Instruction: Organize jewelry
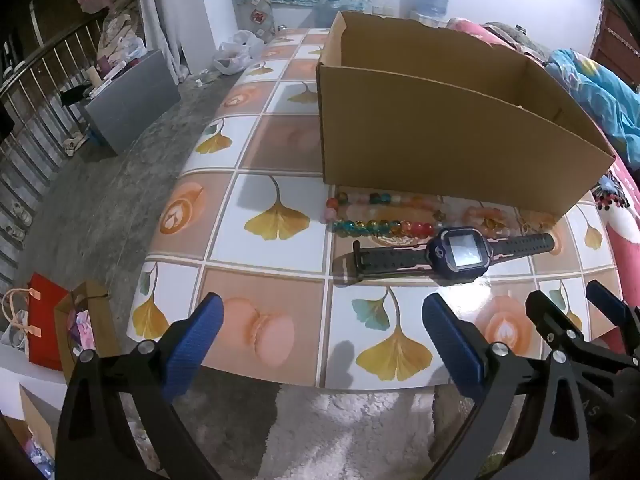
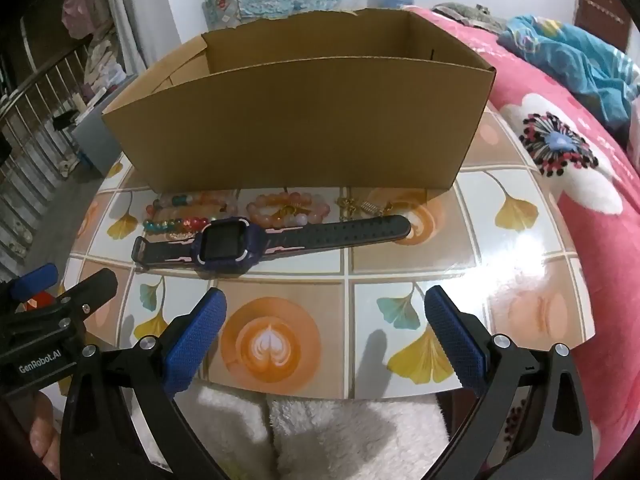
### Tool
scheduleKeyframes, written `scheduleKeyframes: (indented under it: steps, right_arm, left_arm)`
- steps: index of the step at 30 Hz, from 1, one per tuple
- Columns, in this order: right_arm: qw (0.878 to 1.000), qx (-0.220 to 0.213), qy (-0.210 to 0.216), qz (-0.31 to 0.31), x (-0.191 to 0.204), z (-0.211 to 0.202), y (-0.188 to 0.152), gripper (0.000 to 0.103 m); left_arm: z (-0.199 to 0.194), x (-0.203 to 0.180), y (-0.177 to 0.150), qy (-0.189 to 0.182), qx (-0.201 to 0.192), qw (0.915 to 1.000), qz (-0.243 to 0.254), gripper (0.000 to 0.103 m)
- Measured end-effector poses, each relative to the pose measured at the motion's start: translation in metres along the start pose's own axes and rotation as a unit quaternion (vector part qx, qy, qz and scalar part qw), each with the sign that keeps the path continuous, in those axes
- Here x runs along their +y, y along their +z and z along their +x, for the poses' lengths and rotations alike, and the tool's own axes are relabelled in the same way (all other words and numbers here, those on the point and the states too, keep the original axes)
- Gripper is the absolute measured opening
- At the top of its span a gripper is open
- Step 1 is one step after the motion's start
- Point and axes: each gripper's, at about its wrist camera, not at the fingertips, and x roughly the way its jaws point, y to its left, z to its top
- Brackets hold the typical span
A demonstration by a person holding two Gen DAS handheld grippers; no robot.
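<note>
Watch (image 2: 224, 246), light with a stiff case and floppy strap, looks best pinched across its case; both tools (image 1: 322, 334) (image 2: 324, 330) hover spread apart, empty.

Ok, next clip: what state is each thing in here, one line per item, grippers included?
Cardboard box: open-topped, upright on the table; its floor is hidden.
Watch: outside the box, strap laid out flat, screen dark.
Multicoloured bead bracelet: lying on the table in front of the box.
Pink bead bracelet: lying beside it, untouched.
Left gripper: open, holding nothing.
Right gripper: open, holding nothing.
</note>
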Motion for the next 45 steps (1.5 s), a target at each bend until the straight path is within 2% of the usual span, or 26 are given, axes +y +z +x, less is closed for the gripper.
scheduleKeyframes:
  steps: [45]
  right_arm:
    - [1.000, -0.017, 0.001, 0.012, -0.008, -0.010, 0.002, 0.095]
  left_arm:
    - [-0.011, -0.007, -0.002, 0.007, -0.009, 0.9999, 0.004, 0.097]
